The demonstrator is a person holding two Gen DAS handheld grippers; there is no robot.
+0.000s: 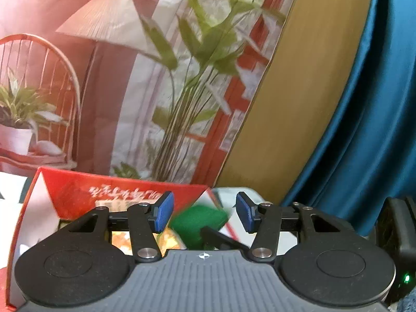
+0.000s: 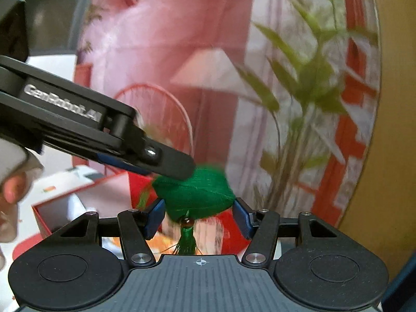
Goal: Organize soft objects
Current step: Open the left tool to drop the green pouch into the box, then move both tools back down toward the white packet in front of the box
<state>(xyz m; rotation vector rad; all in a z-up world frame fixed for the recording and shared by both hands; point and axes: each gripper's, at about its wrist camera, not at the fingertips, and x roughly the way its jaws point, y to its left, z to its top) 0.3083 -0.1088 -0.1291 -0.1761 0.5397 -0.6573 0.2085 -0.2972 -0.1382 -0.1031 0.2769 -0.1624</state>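
A green thread-wrapped soft ball with a bead and tassel (image 2: 195, 197) sits between the blue pads of my right gripper (image 2: 199, 217), which is shut on it above a red box (image 2: 57, 208). In the left wrist view the same green ball (image 1: 199, 222) shows blurred, below and beyond my left gripper (image 1: 205, 210), which is open and empty over the red box (image 1: 78, 195). The left gripper's finger (image 2: 171, 162) reaches in from the left and touches the ball's top.
The red box has white inner walls and orange-patterned items inside (image 1: 169, 239). Behind stands a printed backdrop of a lamp, chair and plants (image 1: 156, 78), with a tan panel (image 1: 299, 104) and blue curtain (image 1: 364, 130) to the right. A hand (image 2: 10, 195) is at left.
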